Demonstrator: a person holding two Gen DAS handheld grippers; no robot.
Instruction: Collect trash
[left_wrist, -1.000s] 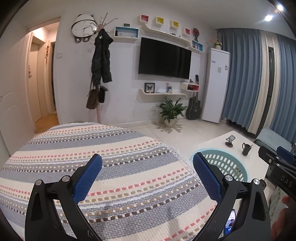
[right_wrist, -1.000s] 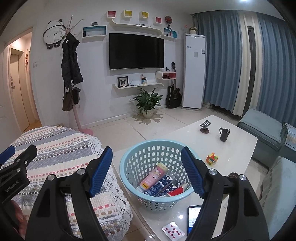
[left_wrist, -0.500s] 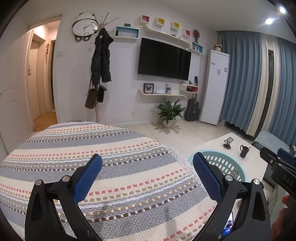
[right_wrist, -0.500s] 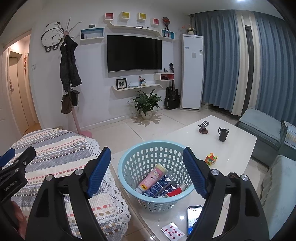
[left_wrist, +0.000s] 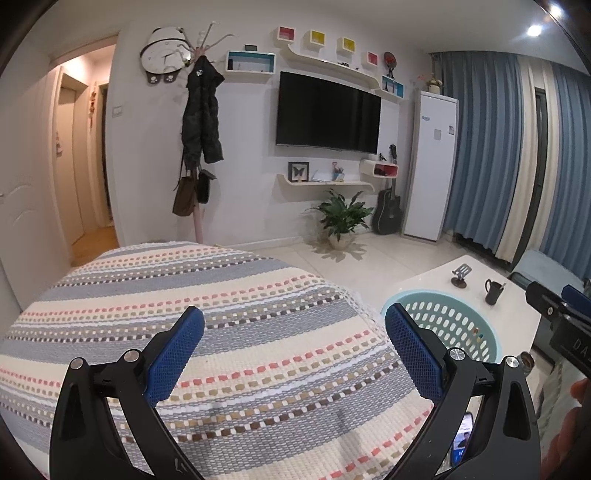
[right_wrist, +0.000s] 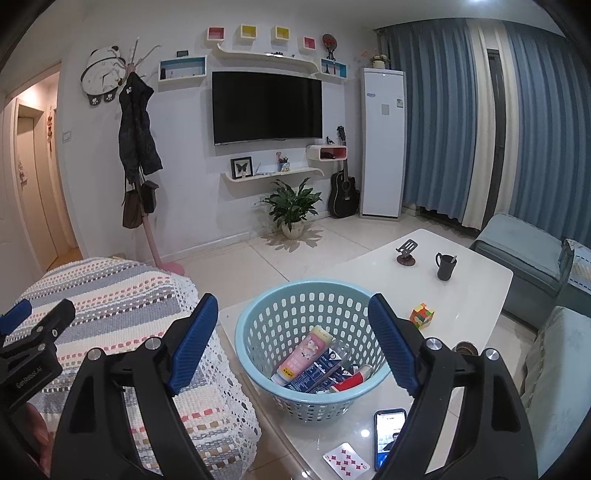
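A light blue perforated basket (right_wrist: 258, 328) stands on the white coffee table (right_wrist: 476, 291); its rim also shows in the left wrist view (left_wrist: 436, 299). Inside lie a pink tube (right_wrist: 301, 356), dark blue cartons (right_wrist: 321, 373) and a red-and-white tube (right_wrist: 352, 380). My right gripper (right_wrist: 290, 341) is open and empty, held above the basket's near side. My left gripper (left_wrist: 293, 352) is open and empty above the striped woven cover (left_wrist: 229, 302), left of the basket.
On the table are a Rubik's cube (right_wrist: 422, 315), a black mug (right_wrist: 446, 266), a phone stand (right_wrist: 406, 253), a phone (right_wrist: 388, 435) and a playing card (right_wrist: 345, 461). A blue sofa (right_wrist: 524, 254) stands to the right. A potted plant (right_wrist: 293, 206) sits by the far wall.
Both grippers have risen and drifted slightly back; the views shifted a little. Both stay open and empty. Nothing on the table moved.
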